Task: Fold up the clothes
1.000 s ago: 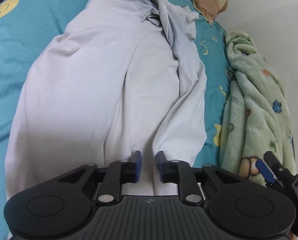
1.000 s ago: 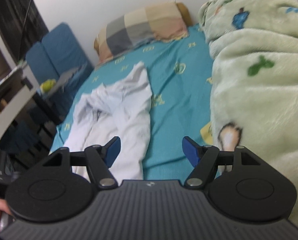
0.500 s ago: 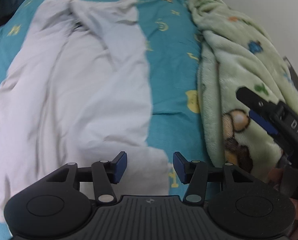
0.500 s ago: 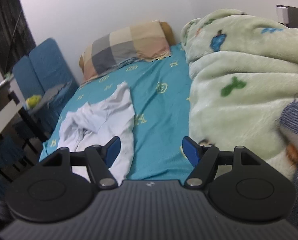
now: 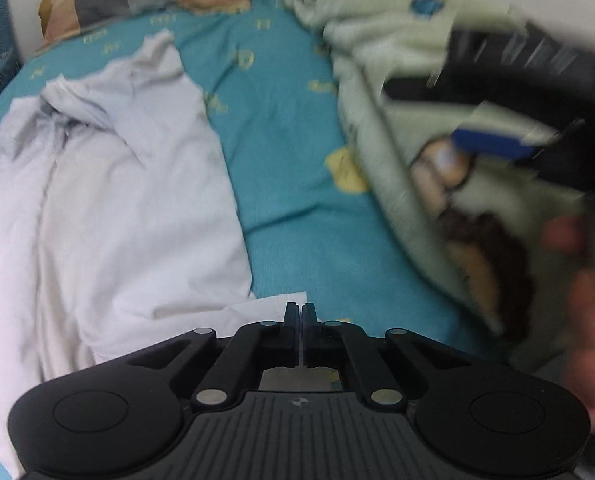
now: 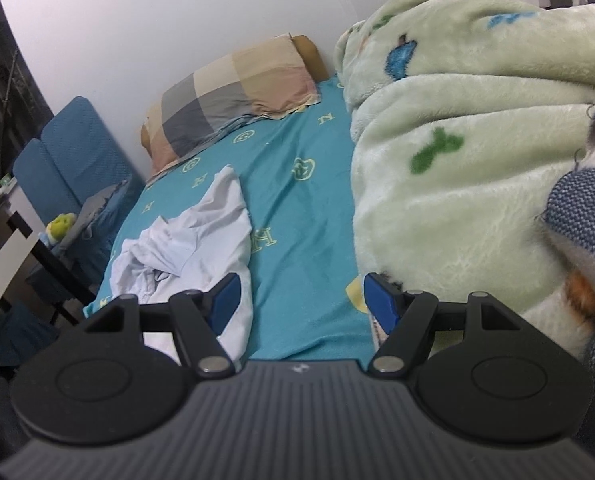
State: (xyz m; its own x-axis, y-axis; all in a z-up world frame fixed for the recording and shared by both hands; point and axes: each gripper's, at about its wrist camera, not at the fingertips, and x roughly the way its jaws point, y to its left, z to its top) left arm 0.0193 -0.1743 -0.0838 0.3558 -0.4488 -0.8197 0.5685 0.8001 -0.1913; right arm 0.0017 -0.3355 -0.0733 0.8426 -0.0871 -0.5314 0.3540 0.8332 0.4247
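A white garment lies crumpled lengthwise on the teal bed sheet. Its near right hem corner reaches my left gripper, whose jaws are pressed together on that corner. In the right wrist view the garment lies at the left of the bed. My right gripper hovers open over bare sheet, between the garment and the blanket, holding nothing. Its blue pad appears blurred at the right of the left wrist view, with a hand behind it.
A pale green fleece blanket is heaped along the bed's right side. A checked pillow lies at the head by the wall. A blue-and-white knitted fabric sits at far right. A blue chair and a white desk edge stand left of the bed.
My left gripper has moved from over the garment to its right hem corner, opened on the way, and is now shut on it. The right gripper stays open and has lifted slightly.
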